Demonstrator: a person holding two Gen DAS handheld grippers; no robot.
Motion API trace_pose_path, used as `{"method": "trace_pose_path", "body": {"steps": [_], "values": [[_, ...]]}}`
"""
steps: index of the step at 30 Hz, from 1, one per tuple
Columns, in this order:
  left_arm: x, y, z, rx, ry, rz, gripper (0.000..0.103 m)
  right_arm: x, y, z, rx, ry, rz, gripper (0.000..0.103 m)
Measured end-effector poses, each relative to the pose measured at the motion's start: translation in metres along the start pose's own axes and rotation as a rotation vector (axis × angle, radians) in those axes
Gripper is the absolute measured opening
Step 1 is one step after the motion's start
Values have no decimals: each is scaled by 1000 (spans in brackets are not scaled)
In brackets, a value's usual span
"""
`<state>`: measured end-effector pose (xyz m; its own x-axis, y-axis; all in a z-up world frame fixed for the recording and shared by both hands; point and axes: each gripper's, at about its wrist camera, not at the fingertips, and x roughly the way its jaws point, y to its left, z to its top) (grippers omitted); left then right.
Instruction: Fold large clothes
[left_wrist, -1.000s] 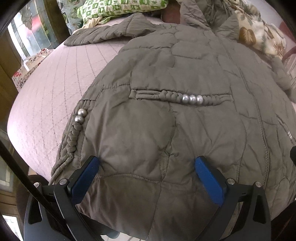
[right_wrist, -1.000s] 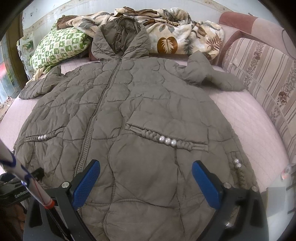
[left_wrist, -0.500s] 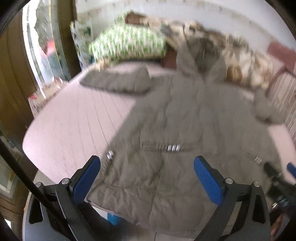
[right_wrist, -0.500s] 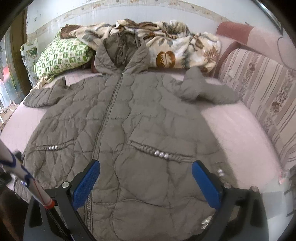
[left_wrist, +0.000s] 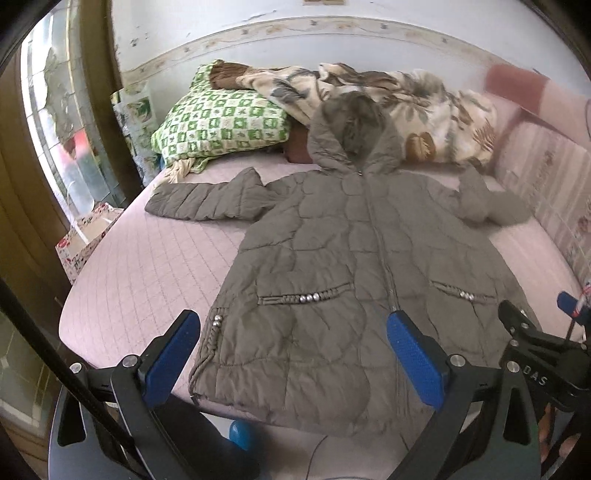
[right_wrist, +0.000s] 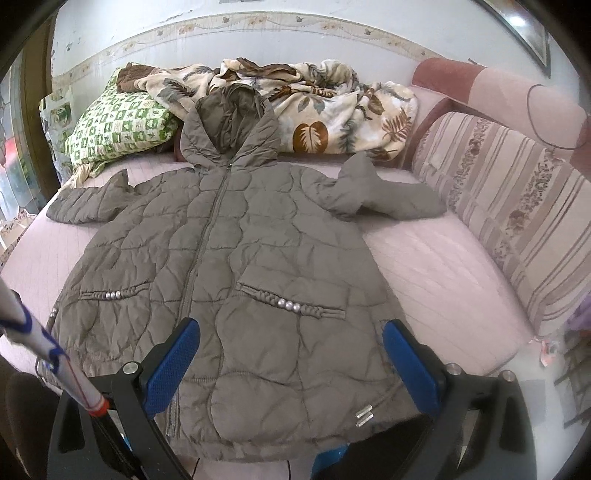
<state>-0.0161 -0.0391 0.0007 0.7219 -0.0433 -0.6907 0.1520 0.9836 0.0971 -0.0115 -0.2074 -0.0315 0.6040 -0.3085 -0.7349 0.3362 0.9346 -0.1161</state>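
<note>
An olive-grey quilted hooded coat (left_wrist: 351, 266) lies spread flat, front up and zipped, on a pink quilted bed; it also shows in the right wrist view (right_wrist: 236, 266). Both sleeves stretch out sideways, the hood points to the back. My left gripper (left_wrist: 295, 350) is open and empty, held above the coat's lower left hem. My right gripper (right_wrist: 291, 362) is open and empty above the lower right hem. The right gripper's body also shows in the left wrist view (left_wrist: 535, 350).
A green checked pillow (left_wrist: 221, 122) and a leaf-print blanket (right_wrist: 332, 114) lie at the head of the bed (left_wrist: 147, 266). A striped sofa back (right_wrist: 517, 206) runs along the right. A window and a flowered box (left_wrist: 88, 236) stand left.
Both grippers have pulled back and up from the coat's hem. The whole coat now shows in both views. Both jaws stay open and empty.
</note>
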Motion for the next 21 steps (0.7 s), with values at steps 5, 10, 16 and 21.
{"method": "trace_pose_path", "body": {"steps": [5,10,16,21], "values": [[-14,0,-6,21,-30,20,101,-7,4,-7,-19,-1,-6,101],[-18,11,-10,7,-32,33,101,-9,23,-12,-57,-1,9,101],[-17,39,-14,-21,-24,72,101,-7,55,-17,-120,8,37,101],[-9,59,-15,-36,-25,114,101,-2,76,-15,-162,22,50,101]]}}
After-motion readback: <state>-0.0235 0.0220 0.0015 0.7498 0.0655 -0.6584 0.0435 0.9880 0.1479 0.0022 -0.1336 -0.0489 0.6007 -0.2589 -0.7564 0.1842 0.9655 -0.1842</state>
